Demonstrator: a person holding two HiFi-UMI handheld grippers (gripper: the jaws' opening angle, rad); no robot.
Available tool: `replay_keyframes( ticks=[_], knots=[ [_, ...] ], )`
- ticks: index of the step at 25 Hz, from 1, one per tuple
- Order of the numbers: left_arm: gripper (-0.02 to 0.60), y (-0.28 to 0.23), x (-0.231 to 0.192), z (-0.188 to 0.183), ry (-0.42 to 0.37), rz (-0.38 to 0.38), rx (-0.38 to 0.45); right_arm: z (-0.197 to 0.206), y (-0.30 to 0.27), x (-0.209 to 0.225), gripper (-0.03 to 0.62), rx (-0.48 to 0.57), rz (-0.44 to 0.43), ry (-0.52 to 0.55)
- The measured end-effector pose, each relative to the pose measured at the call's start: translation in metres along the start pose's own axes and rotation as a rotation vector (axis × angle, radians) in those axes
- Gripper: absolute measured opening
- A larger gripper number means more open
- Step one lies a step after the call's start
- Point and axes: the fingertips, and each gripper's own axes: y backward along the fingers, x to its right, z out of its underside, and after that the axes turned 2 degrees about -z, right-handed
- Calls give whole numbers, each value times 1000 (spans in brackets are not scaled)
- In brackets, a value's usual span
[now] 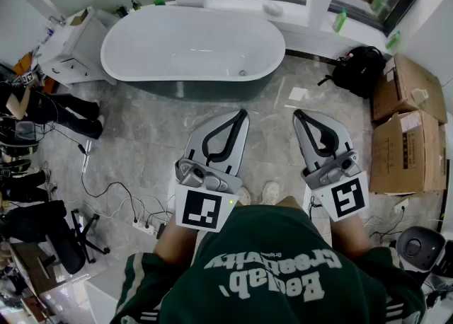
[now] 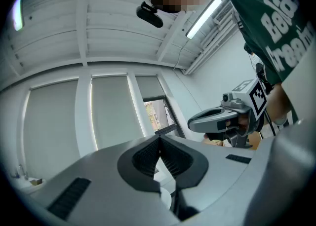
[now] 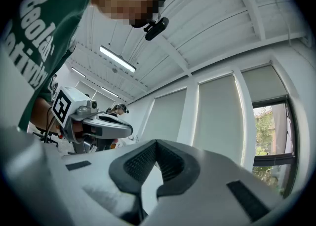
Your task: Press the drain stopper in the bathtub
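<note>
Hand-held grippers (image 1: pixel 243 113) (image 1: pixel 298 113) closed, bathtub (image 1: pixel 177 47) ahead

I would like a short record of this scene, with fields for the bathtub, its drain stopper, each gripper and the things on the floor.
bathtub: white, freestanding, ahead of the person
drain stopper: small round piece on the tub bottom, towards its right end, not touched
left gripper: jaws together, nothing between them, short of the tub
right gripper: jaws together, nothing between them, short of the tub
floor: black backpack and cardboard boxes on the right; power strip on the left
</note>
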Motion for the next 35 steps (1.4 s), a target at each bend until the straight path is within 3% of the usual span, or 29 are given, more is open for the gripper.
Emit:
replay_keyframes(
  ticks=[16,35],
  knots=[
    [8,-5,11,3,14,-27,-34,4,14,8,12,32,-6,-49],
    [8,-42,54,2,38,-61,-74,36,60,53,12,24,-8,-112]
  ],
)
